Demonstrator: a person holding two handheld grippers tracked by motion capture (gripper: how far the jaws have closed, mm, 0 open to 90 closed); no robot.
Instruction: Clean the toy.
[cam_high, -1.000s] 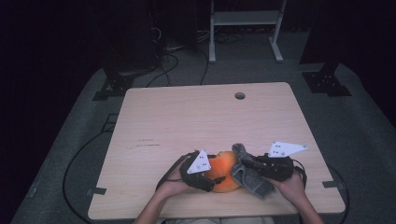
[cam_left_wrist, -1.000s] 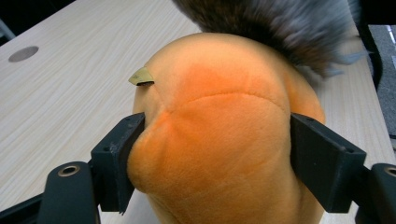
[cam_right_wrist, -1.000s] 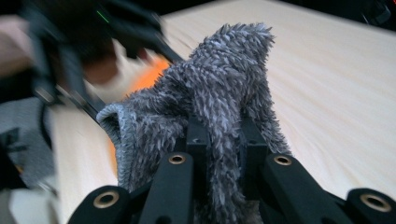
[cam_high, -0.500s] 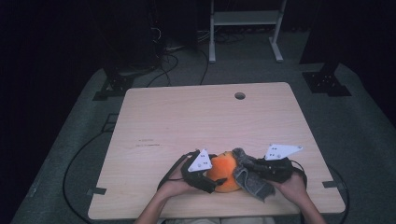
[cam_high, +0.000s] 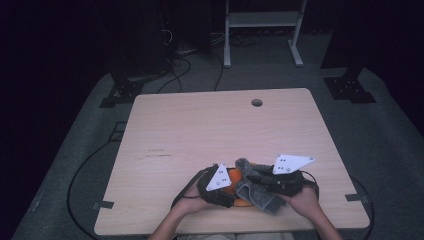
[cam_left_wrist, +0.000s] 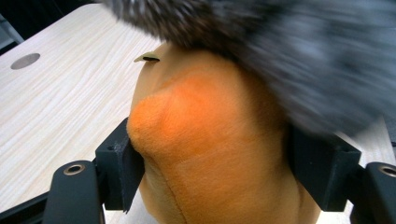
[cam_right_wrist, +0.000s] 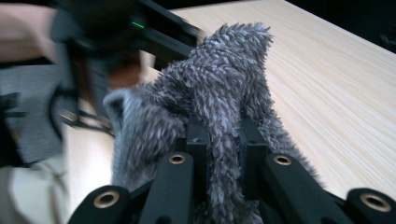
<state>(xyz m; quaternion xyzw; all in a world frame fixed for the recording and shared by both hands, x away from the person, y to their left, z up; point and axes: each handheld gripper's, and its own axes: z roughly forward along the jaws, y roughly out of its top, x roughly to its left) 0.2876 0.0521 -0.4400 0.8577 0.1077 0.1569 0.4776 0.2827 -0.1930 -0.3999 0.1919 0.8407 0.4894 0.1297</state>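
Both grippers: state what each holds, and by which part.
Left gripper clamps the orange plush toy across its body; right gripper pinches a fold of the grey fuzzy cloth.

Dim surroundings, lit tabletop, blurred close-ups

You work at a pale wood-grain rectangular table (cam_high: 210, 135) with a round cable hole (cam_high: 257, 102) near its far edge. Grey carpeted flooring (cam_high: 385, 135) surrounds it. Beyond stand a white metal frame (cam_high: 262, 27), black stand bases (cam_high: 350, 87) and loose black cables (cam_high: 187, 65). The surroundings are dark.
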